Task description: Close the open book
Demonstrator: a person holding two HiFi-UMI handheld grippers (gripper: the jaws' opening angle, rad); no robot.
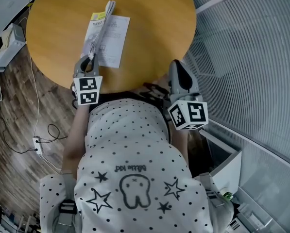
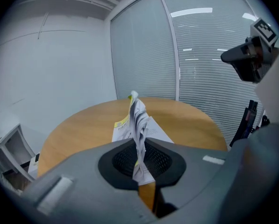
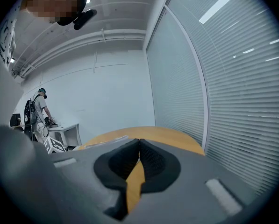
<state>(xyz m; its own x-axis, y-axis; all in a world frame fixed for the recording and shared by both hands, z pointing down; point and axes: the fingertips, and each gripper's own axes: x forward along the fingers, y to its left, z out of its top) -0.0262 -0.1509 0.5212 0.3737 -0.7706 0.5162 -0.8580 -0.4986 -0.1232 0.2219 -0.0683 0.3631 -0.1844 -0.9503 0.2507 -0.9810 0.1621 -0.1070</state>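
Left gripper [image 2: 140,158] is pinching a bunch of pages [image 2: 138,120] from the open book [image 1: 110,42]. Its jaws are pressed together with the near edge of the paper squeezed between the pads. The book lies on the round wooden table [image 1: 154,28], on its near left part, just beyond the gripper. One printed page lies flat on the right, and a yellow-marked strip shows along the left. The gripped pages stand on edge above the spine like a fin, slightly crumpled where the pads bite. Holding them near the bottom corner probably gives leverage to swing the whole bunch over in one sweep. The upright stance suggests the closing is about halfway, with the sheaf yet to be laid down on the other half. A grip this tight on thin paper could crease or tear it if the sweep pulls away from the spine.

Right gripper [image 3: 138,146] has its jaws together on nothing, with only the tabletop showing through the gap below the tips. It sits at the near right edge of the table, well apart from the book, likely kept clear of the turning pages
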